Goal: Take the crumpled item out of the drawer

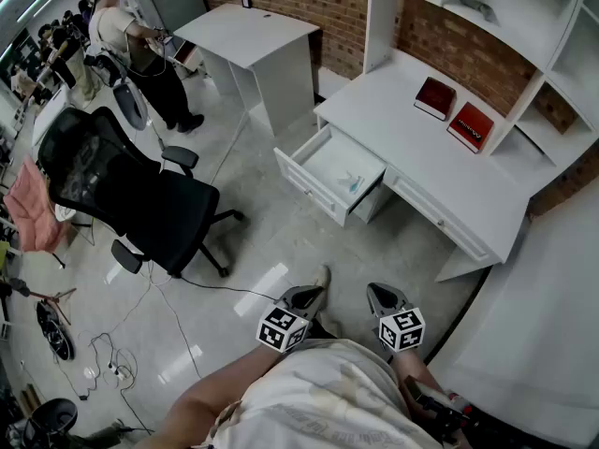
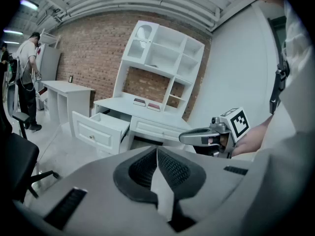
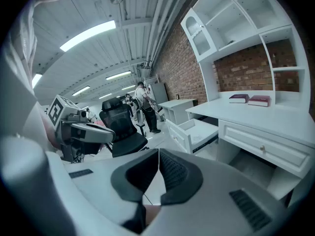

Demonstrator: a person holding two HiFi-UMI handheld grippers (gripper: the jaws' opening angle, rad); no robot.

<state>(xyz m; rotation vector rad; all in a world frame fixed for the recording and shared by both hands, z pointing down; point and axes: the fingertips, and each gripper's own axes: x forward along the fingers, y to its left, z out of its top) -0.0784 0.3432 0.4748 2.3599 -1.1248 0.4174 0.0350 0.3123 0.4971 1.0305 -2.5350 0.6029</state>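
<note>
Well short of the open drawer [image 1: 309, 187], the left gripper [image 1: 306, 296] and right gripper [image 1: 383, 298] keep their jaws together and empty, so the next move is likely an approach to the crumpled item [image 1: 353, 181].

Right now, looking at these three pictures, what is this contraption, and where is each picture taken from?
There is no robot here. A person holds a pair of tongs in each hand. One picture comes from a camera on the person's head, looking down. The other two cameras ride on the left tongs and the right tongs. Both are shut and empty. Ahead stands a white desk with two red books on it. Its open drawer holds a small crumpled item.
</note>
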